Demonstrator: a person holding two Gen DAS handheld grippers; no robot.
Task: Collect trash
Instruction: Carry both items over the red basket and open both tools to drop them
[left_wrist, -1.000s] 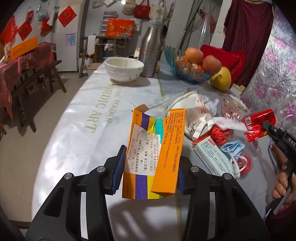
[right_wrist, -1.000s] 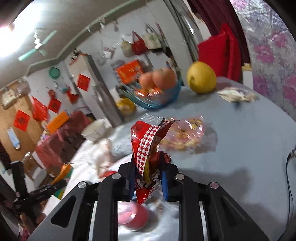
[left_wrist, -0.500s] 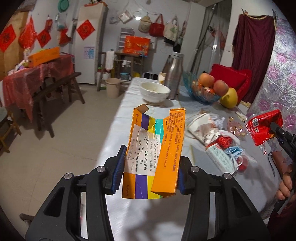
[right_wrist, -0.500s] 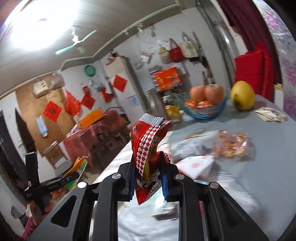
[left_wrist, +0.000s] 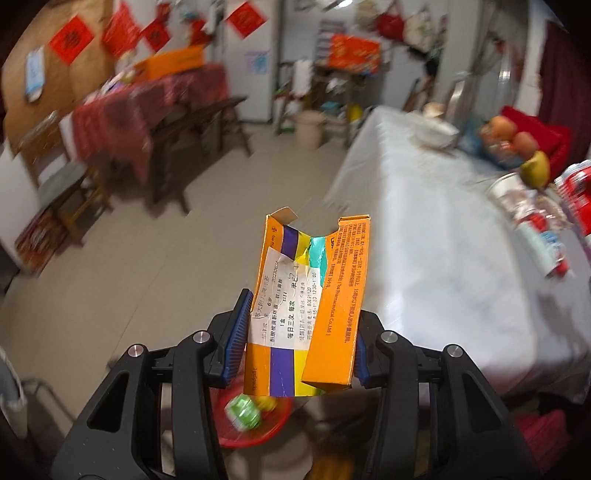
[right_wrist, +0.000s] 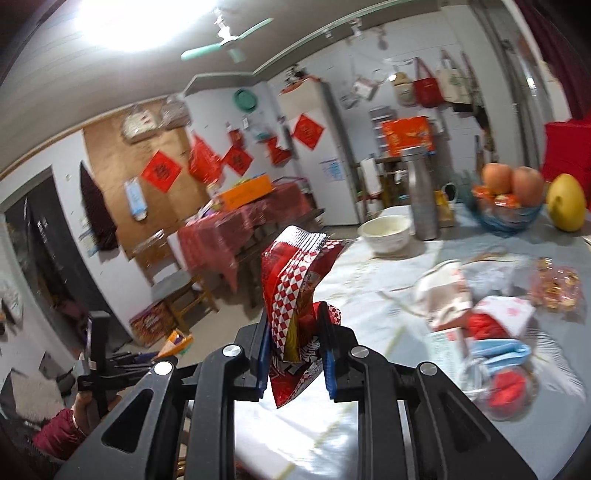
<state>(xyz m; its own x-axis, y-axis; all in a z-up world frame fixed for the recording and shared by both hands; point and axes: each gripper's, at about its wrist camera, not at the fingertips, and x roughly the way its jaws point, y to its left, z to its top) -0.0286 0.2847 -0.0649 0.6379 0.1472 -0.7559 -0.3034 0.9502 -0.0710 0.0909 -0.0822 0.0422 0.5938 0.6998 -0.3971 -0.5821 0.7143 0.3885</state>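
Observation:
My left gripper (left_wrist: 300, 334) is shut on a torn orange medicine carton (left_wrist: 314, 306) with a white label, held upright off the table's left edge, above the floor. Below it on the floor sits a red bin (left_wrist: 255, 424) with a green item inside. My right gripper (right_wrist: 295, 354) is shut on a crumpled red-and-white checked snack wrapper (right_wrist: 295, 280) over the table's near edge. More litter lies on the table: a paper cup (right_wrist: 443, 295), a blue face mask (right_wrist: 498, 350) and red wrappers (right_wrist: 509, 387). The left gripper and carton (right_wrist: 177, 339) show low at left in the right wrist view.
A white-clothed table (left_wrist: 424, 240) carries a white bowl (right_wrist: 386, 230), a steel flask (right_wrist: 421, 192), a glass fruit bowl (right_wrist: 506, 210) and a yellow fruit (right_wrist: 565, 203). A red-covered side table (left_wrist: 147, 107), a bench and chairs stand across the tiled floor (left_wrist: 110, 288).
The left gripper swung left off the table with the carton; floor and red bin now lie under it. The right gripper rose and turned left with the wrapper, showing more room.

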